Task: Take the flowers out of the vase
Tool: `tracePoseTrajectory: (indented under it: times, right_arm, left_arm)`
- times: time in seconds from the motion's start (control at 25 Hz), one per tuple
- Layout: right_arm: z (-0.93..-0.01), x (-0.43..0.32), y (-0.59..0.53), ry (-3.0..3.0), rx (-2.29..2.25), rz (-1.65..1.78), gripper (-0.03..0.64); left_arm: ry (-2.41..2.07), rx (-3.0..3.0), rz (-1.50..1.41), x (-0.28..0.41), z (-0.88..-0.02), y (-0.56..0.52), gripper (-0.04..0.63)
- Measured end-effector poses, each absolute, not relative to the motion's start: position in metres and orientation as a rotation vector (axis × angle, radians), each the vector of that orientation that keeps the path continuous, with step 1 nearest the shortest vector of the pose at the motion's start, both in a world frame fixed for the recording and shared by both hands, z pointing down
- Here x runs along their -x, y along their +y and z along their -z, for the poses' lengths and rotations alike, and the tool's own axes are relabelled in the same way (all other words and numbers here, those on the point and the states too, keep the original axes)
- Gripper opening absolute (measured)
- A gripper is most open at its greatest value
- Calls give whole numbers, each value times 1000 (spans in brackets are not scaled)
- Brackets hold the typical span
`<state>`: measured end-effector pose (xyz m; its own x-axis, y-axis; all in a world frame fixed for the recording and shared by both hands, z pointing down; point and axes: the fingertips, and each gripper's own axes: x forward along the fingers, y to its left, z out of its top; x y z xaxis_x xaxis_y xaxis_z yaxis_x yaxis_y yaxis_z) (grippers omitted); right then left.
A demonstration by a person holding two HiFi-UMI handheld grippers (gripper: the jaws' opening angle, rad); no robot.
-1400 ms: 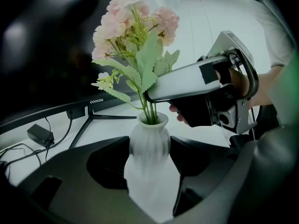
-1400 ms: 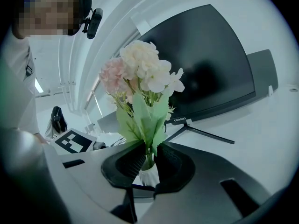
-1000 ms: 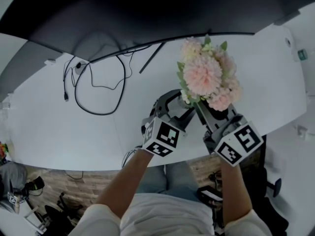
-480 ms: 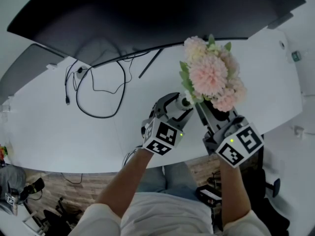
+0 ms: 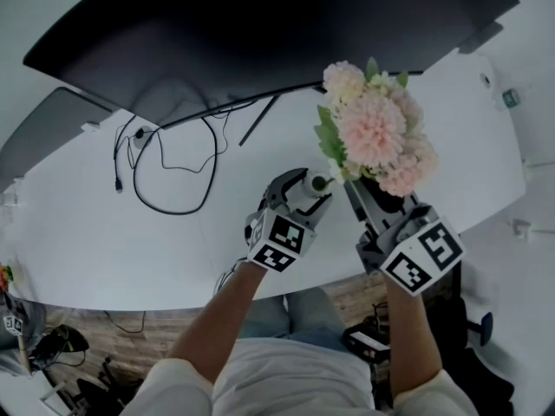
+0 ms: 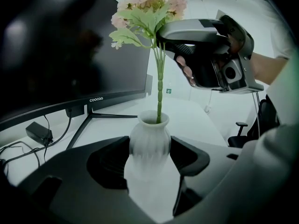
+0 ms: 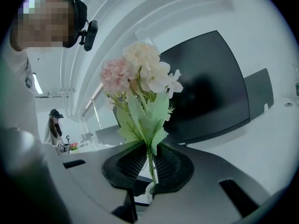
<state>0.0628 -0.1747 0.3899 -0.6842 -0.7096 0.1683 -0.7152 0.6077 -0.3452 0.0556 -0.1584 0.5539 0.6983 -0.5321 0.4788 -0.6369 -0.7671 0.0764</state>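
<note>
Head view: flowers [image 5: 375, 133] above surface [image 5: 130, 232]; left gripper [image 5: 302, 191] beside right gripper [image 5: 362, 191]

Left gripper view: jaws clamp vase [image 6: 149, 141]; stems [image 6: 160, 92] inside neck; judgement: hold vase down firmly

Right gripper view: jaws closing, pinching stems; judgement: lift straight up, no tilt

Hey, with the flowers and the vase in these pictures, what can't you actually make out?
Head view: the left gripper hides most of the vase; only its mouth shows.
Left gripper view: the stem ends of the flowers are hidden inside the vase; its base blurs, so contact with the desk is unclear.
Right gripper view: the right gripper, jaws closing on the stems, covers all but the vase's rim.
</note>
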Motion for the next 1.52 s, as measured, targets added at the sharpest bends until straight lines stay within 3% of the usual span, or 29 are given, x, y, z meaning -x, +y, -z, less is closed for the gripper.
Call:
tracePoseTrajectory:
  times: [1.52]
  right_arm:
    - [-331, -100, -153, -2852, -1303, -502, 61]
  left_arm:
    - [-931, -2691, -656, -63, -549, -151, 275]
